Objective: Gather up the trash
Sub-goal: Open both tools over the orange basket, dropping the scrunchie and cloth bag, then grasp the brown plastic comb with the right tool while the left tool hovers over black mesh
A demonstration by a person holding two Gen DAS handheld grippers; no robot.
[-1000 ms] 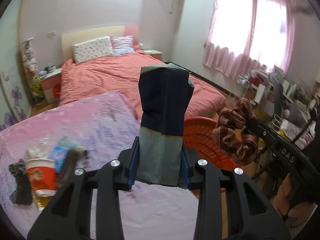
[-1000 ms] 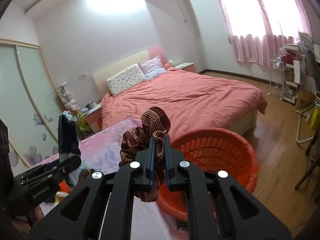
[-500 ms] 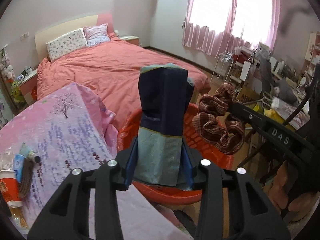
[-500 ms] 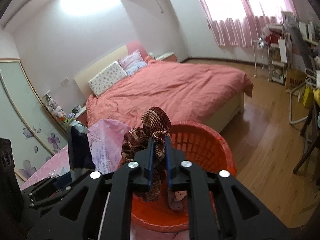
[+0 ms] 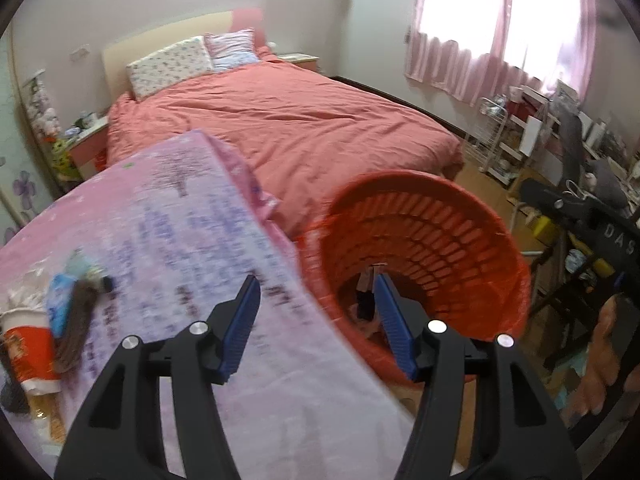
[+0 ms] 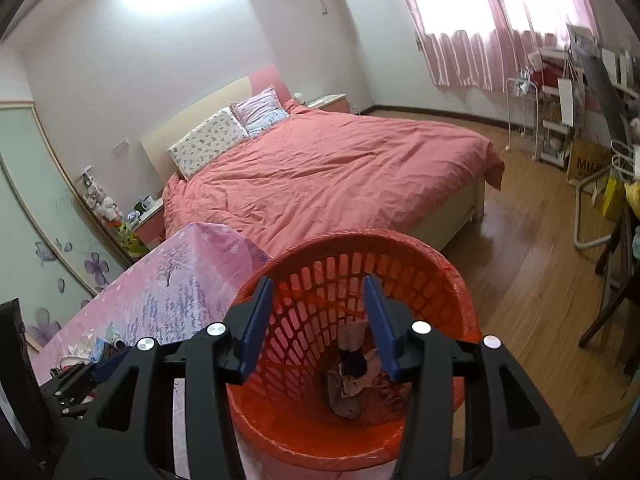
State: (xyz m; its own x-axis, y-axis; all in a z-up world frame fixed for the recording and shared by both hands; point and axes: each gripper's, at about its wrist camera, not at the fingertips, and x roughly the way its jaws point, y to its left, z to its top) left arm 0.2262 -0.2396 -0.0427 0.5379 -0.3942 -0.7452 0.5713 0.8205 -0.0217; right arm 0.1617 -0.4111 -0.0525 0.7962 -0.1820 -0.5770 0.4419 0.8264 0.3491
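The left gripper (image 5: 314, 296) stood spread wide and empty at lower centre, beside the orange basket (image 5: 472, 216). The right gripper (image 6: 318, 300) gaped empty above that basket (image 6: 460, 280), crumpled trash (image 6: 352, 376) at its bottom.

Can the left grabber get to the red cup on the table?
Probably yes. The left gripper is open and empty, and the red cup sits on the pink table off to its left, with nothing standing between them.

An orange-red slatted plastic basket (image 6: 456, 292) stands beside a pink, lavender-tree-printed cloth on the bench (image 6: 168, 284), before a coral-pink quilted bed (image 6: 340, 164).
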